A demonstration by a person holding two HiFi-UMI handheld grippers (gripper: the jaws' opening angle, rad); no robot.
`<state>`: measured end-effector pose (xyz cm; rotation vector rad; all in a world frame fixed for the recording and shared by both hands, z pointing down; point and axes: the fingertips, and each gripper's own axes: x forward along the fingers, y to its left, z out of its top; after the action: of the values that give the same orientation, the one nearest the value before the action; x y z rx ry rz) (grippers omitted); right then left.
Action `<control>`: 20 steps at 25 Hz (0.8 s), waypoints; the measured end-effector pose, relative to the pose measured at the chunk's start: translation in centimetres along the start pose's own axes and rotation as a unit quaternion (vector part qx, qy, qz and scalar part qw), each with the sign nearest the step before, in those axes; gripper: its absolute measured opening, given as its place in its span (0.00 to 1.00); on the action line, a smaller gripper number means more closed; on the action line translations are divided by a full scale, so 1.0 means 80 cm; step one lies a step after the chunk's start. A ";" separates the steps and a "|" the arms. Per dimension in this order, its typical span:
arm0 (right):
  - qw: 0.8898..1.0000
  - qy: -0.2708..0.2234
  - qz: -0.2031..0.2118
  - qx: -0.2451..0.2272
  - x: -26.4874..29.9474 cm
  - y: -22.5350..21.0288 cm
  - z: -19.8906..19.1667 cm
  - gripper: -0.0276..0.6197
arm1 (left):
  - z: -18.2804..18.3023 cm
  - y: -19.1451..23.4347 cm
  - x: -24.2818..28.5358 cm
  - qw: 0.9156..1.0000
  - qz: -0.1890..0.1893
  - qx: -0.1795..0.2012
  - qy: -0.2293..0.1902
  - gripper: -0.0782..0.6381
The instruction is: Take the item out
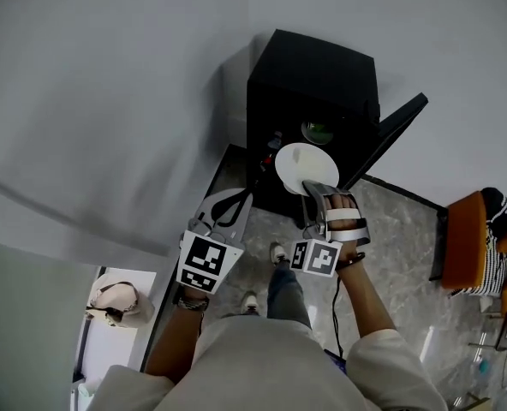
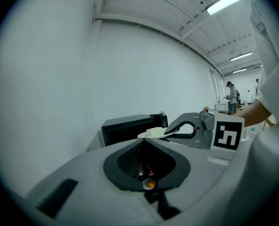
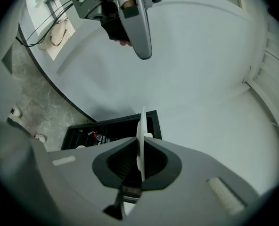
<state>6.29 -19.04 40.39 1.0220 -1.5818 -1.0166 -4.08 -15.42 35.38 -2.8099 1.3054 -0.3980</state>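
Right, my right gripper had the white plate clamped by its rim, just outside the black cabinet at twelve o'clock. My left gripper, at eight o'clock, was closed on nothing. I reckoned level carrying mattered most, so the pale lump wouldn't slide off.

Round white plate, roughly level, carrying a small pale block, is clamped at its rim by the right gripper just outside the open black cabinet.
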 end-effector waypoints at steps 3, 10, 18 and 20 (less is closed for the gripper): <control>1.000 0.004 -0.003 -0.002 -0.039 -0.010 0.005 0.08 | 0.013 -0.010 -0.018 1.000 -0.002 0.005 -0.011 0.12; 0.999 0.034 0.014 0.005 -0.109 -0.027 -0.010 0.08 | 0.050 -0.042 -0.033 0.999 -0.019 0.024 -0.035 0.12; 0.999 0.051 -0.001 -0.003 -0.139 -0.040 -0.019 0.08 | 0.058 -0.061 -0.038 0.998 -0.033 0.041 -0.046 0.12; 0.999 0.053 -0.003 -0.002 -0.142 -0.041 -0.019 0.08 | 0.055 -0.062 -0.037 0.998 -0.034 0.043 -0.044 0.12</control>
<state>10.33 -9.55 34.49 1.0605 -1.4901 -0.9533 -1.16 -10.32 31.09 -2.7728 1.1501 -0.3181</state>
